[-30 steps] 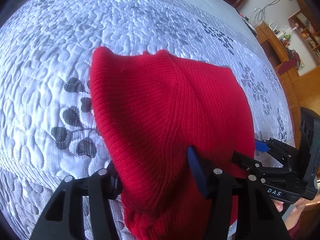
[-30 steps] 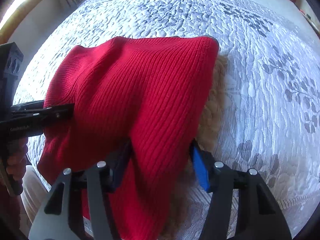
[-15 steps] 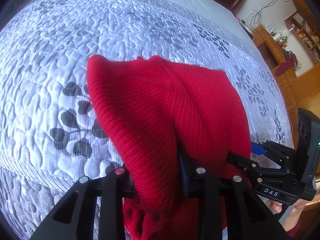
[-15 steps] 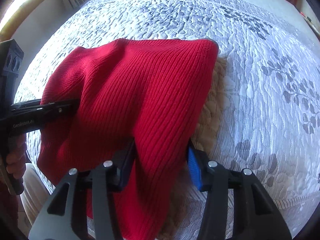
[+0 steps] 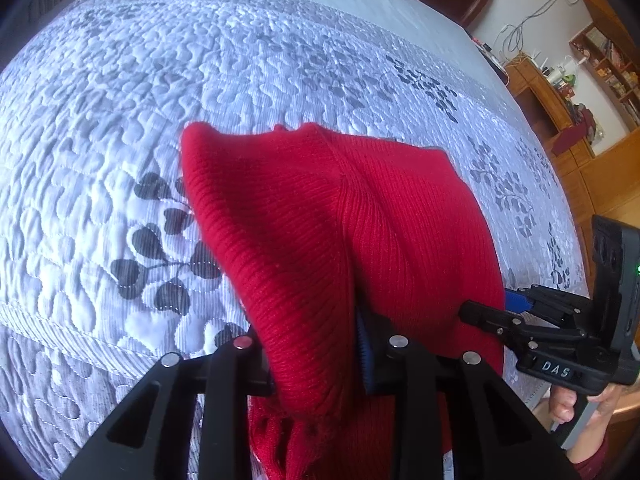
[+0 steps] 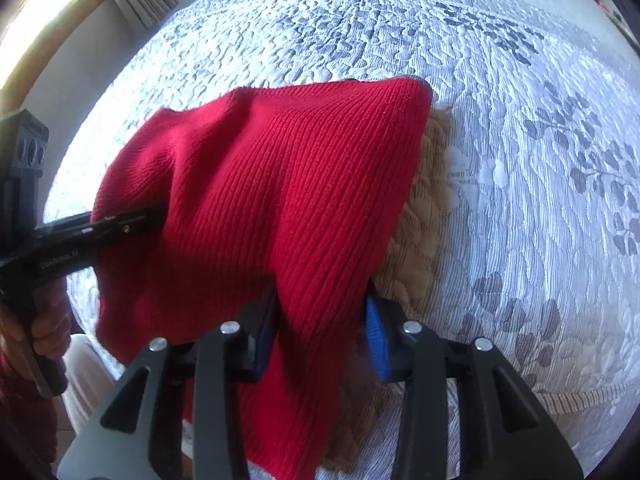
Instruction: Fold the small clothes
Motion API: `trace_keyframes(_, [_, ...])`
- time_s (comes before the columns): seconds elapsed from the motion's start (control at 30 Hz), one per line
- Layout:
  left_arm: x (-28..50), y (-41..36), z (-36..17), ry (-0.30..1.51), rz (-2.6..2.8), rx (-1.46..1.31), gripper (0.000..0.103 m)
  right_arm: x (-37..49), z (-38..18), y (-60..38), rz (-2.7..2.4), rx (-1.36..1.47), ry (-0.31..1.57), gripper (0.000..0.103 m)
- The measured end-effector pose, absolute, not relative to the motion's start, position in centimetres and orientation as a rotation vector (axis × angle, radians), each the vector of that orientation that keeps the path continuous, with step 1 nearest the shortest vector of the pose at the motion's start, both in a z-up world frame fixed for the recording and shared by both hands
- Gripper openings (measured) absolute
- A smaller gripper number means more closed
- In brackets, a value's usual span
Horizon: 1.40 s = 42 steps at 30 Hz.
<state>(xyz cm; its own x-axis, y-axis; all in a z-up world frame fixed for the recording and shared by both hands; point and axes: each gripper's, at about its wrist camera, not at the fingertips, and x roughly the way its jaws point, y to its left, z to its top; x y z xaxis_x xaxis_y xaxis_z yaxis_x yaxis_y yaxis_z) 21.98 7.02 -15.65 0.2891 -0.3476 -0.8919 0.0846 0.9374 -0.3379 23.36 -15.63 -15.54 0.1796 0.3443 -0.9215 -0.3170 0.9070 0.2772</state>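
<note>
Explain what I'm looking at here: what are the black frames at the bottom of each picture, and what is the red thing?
There is no robot: a person holds one set of hand-held tongs in each hand, and each carries a wide-angle camera looking along its two fingers. The black frames at the bottom are those fingers.

One picture is from the left tongs; the right tongs and the hand holding them show at its right edge. The other is from the right tongs, with the left tongs at its left edge.

The red thing is a red ribbed knit garment, lying on a bed's quilted white-and-grey bedspread. A tan textured cloth lies partly under it. Both tongs have just been closing and now pinch the garment's near edge.
</note>
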Motion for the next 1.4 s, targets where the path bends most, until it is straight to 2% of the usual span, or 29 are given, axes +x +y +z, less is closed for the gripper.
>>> trace_keyframes(0.4, [21.4, 4.1, -11.8, 1.224, -0.349, -0.315, 0.028, 23.0, -11.0, -19.8, 0.519, 0.175, 1.303, 0.027])
trace_keyframes(0.8, [23.8, -10.9, -6.8, 1.109, -0.511, -0.274, 0.028, 22.9, -4.6, -33.9, 0.401, 0.2, 1.168, 0.027])
trace_keyframes(0.9, [24.7, -14.5, -7.8, 1.108, -0.513, -0.262, 0.028, 23.9, -4.9, -37.6, 0.384, 0.215, 1.15, 0.027])
trace_keyframes(1.07, [25.3, -18.9, -14.6, 1.257, -0.468, -0.206, 0.029, 25.5, -11.2, -42.3, 0.336, 0.259, 1.279, 0.028])
trace_keyframes(1.13, [24.7, -19.9, -17.9, 1.324, -0.427, -0.168, 0.033, 25.4, -14.3, -43.2, 0.316, 0.261, 1.35, 0.031])
trace_keyframes(1.2, [24.0, -20.0, -18.6, 1.287, -0.391, -0.144, 0.049, 24.5, -15.6, -43.3, 0.317, 0.24, 1.352, 0.039])
trace_keyframes(1.27, [23.8, -19.7, -18.5, 1.275, -0.383, -0.136, 0.055, 23.6, -15.7, -43.5, 0.323, 0.24, 1.325, 0.042])
trace_keyframes(1.3, [23.8, -19.5, -18.4, 1.285, -0.367, -0.143, 0.062, 23.3, -15.6, -43.7, 0.322, 0.248, 1.319, 0.045])
trace_keyframes(1.4, [23.0, -18.3, -17.9, 1.32, -0.351, -0.173, 0.065, 21.4, -14.9, -44.8, 0.32, 0.284, 1.296, 0.057])
